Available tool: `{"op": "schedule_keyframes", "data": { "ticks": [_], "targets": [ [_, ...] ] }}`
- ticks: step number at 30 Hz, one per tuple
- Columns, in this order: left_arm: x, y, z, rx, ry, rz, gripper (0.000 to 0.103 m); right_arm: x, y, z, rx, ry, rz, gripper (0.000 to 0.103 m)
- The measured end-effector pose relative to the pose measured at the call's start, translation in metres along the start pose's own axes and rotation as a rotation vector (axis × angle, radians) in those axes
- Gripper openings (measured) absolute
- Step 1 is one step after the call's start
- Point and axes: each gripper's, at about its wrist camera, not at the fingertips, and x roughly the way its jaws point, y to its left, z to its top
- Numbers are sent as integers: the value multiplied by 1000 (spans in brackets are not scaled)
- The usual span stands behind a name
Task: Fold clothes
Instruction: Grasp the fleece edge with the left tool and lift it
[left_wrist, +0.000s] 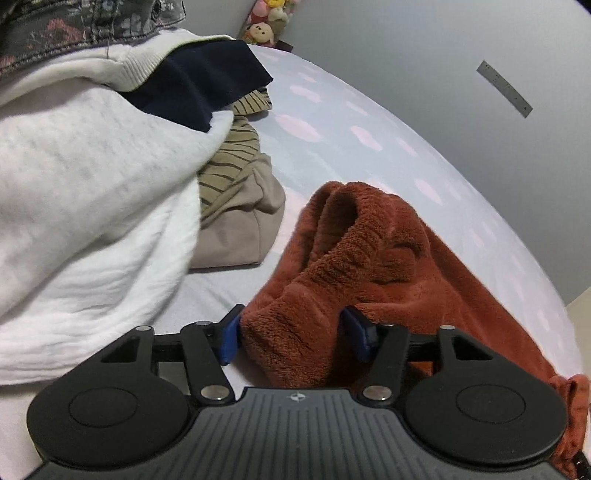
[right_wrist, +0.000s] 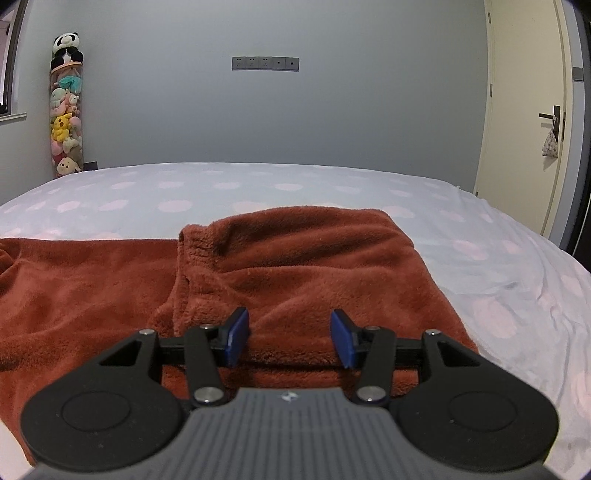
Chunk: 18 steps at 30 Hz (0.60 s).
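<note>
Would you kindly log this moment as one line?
garment: rust fleece on bed | left hand-held gripper: fleece bunched between pads | right hand-held gripper: open

Fuzzy rust fleece garment (right_wrist: 295, 258) on smooth cotton-like bedsheet (right_wrist: 498, 266); matt black plastic claws.

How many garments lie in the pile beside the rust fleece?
5 visible: white knit, navy piece, striped olive top, beige garment, floral denim on top; others may be hidden.

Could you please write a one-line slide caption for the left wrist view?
Left gripper straddles a bunched fold of rust fleece garment on the bed, beside a clothes pile.
</note>
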Motion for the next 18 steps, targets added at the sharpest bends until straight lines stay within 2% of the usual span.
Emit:
{"op": "schedule_keyframes", "data": {
  "ticks": [1, 3, 6, 10, 12, 14, 18],
  "targets": [
    [0, 0, 0, -2, -4, -6, 50, 0, 0, 0, -3, -1, 0, 53],
    [-1, 2, 3, -21, -16, -27, 36, 2, 2, -1, -8, -2, 1, 53],
    [-9, -2, 9, -14, -54, -33, 23, 4, 2, 0, -12, 2, 0, 53],
    [-32, -20, 15, 71, -151, -64, 17, 5, 1, 3, -7, 12, -1, 53],
    [-48, -30, 18, 88, -195, -108, 16, 4, 0, 5, -7, 8, 7, 52],
    [-63, -42, 20, 105, -233, -151, 15, 4, 0, 8, -3, 4, 20, 47],
    [-92, -84, 23, 170, -282, -223, 14, 5, -3, 12, 11, 15, 51, 46]
  ]
}}
